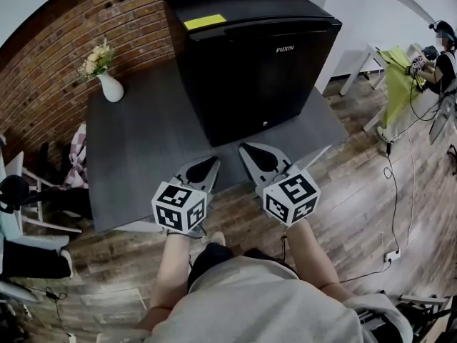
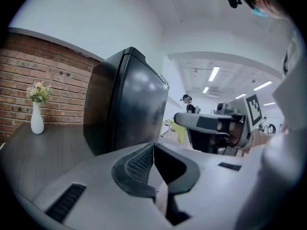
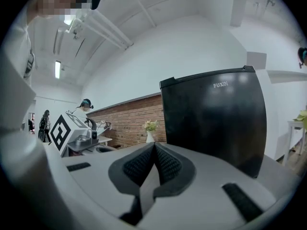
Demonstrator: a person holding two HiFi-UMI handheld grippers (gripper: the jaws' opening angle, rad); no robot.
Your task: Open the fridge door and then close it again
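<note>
A black mini fridge stands on the dark grey table with its door closed and facing me. It also fills much of the left gripper view and the right gripper view. My left gripper is shut with nothing in it, a short way in front of the door's lower left corner. My right gripper is shut and empty too, just before the door's bottom edge. In the two gripper views the jaws of the left gripper and the right gripper meet, with nothing between them.
A white vase with flowers stands at the table's far left by the brick wall. White chairs are at the left and a table with a green cloth at the right. Cables trail over the wooden floor.
</note>
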